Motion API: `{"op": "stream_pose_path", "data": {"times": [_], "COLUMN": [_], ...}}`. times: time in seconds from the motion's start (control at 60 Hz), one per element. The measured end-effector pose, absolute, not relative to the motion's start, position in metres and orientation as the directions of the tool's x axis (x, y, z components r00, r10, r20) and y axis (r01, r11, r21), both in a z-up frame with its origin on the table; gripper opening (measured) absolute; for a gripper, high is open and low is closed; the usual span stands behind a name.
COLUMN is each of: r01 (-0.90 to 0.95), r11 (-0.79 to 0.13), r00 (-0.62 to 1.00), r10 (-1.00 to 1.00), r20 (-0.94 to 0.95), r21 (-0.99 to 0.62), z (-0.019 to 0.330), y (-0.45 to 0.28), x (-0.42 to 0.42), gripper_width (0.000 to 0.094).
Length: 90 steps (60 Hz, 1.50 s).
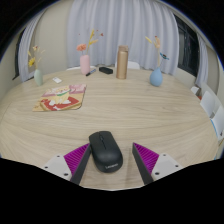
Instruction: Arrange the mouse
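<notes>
Tongs (pixel 113 163) are spread wide, and the black mouse (pixel 105 151) sits on the table (pixel 150 110) right between the two pink pads (pixel 77 156), with a gap on either side so nothing's pinching it. Further out there's a magazine (pixel 61 97) off to the left, then along the far edge a gold bottle (pixel 122 63), a pink vase (pixel 85 64), a blue vase (pixel 157 76) and another small vase (pixel 38 76) with flowers

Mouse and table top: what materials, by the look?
Mouse: likely matte black plastic; its dark shell shows only a soft sheen. It sits between the open gripper fingers, gaps both sides. Table: light wood or wood-look laminate; plank lines and grain show.
</notes>
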State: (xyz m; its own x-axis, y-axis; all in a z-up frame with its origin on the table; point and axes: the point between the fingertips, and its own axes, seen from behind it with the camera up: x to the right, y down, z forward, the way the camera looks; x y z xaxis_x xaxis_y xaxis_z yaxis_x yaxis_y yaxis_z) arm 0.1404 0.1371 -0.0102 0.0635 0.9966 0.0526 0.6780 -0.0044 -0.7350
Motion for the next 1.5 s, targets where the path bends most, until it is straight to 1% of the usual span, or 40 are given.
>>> {"op": "stream_pose_path", "data": {"times": [0.183, 0.217, 0.267, 0.3, 0.4, 0.433, 0.45, 0.517, 0.633, 0.783, 0.883, 0.933, 0.983, 1.083, 1.2, 1.25, 1.333, 1.383, 1.417, 1.433, 1.45, 1.5], "r01": [0.685, 0.686, 0.69, 0.69, 0.702, 0.707, 0.708, 0.714, 0.676, 0.604, 0.568, 0.564, 0.573, 0.607, 0.633, 0.644, 0.682, 0.658, 0.66, 0.666, 0.67, 0.67], "r11": [-0.034, -0.035, -0.041, -0.035, 0.0, -0.006, -0.012, -0.036, -0.042, -0.057, -0.043, -0.032, -0.022, -0.007, 0.045, 0.05, 0.032, 0.044, 0.064, 0.074, 0.081, 0.099], "r00": [0.084, 0.08, 0.072, 0.064, 0.064, 0.071, 0.076, 0.091, 0.06, 0.015, -0.02, -0.033, -0.05, -0.079, -0.086, -0.081, -0.073, -0.078, -0.087, -0.091, -0.093, -0.102], "r10": [0.996, 0.996, 0.997, 0.998, 0.996, 0.996, 0.995, 0.995, 0.998, 0.998, 0.998, 0.998, 0.997, 0.994, 0.996, 0.997, 0.997, 0.997, 0.996, 0.996, 0.995, 0.994], "r20": [0.032, 0.028, 0.012, 0.013, 0.063, 0.062, 0.059, 0.042, -0.001, -0.061, -0.066, -0.062, -0.061, -0.069, -0.013, -0.003, -0.025, -0.01, 0.008, 0.017, 0.025, 0.04], "r21": [-0.728, -0.726, -0.723, -0.723, -0.712, -0.708, -0.706, -0.699, -0.736, -0.795, -0.822, -0.825, -0.819, -0.795, -0.773, -0.763, -0.731, -0.752, -0.749, -0.742, -0.738, -0.736], "z": [-0.012, -0.013, -0.014, -0.014, -0.012, -0.012, -0.012, -0.004, 0.037, 0.094, 0.11, 0.107, 0.096, 0.062, 0.026, 0.011, -0.013, -0.008, -0.011, -0.012, -0.013, -0.009], "y": [0.144, 0.143, 0.139, 0.137, 0.141, 0.142, 0.141, 0.137, 0.108, 0.043, -0.003, -0.027, -0.049, -0.085, -0.096, -0.097, -0.102, -0.102, -0.101, -0.101, -0.1, -0.099], "x": [0.119, 0.117, 0.116, 0.116, 0.118, 0.118, 0.118, 0.112, 0.073, -0.013, -0.063, -0.085, -0.1, -0.116, -0.121, -0.12, -0.114, -0.117, -0.115, -0.113, -0.112, -0.109], "gripper_width": [0.0847, 0.0803, 0.0677, 0.0469, 0.0397, 0.0381, 0.0349, 0.0339, 0.034, 0.0339, 0.0339, 0.0339, 0.0337, 0.0339, 0.0353, 0.0366, 0.0425, 0.0466, 0.0499, 0.0534, 0.0589, 0.0834]}}
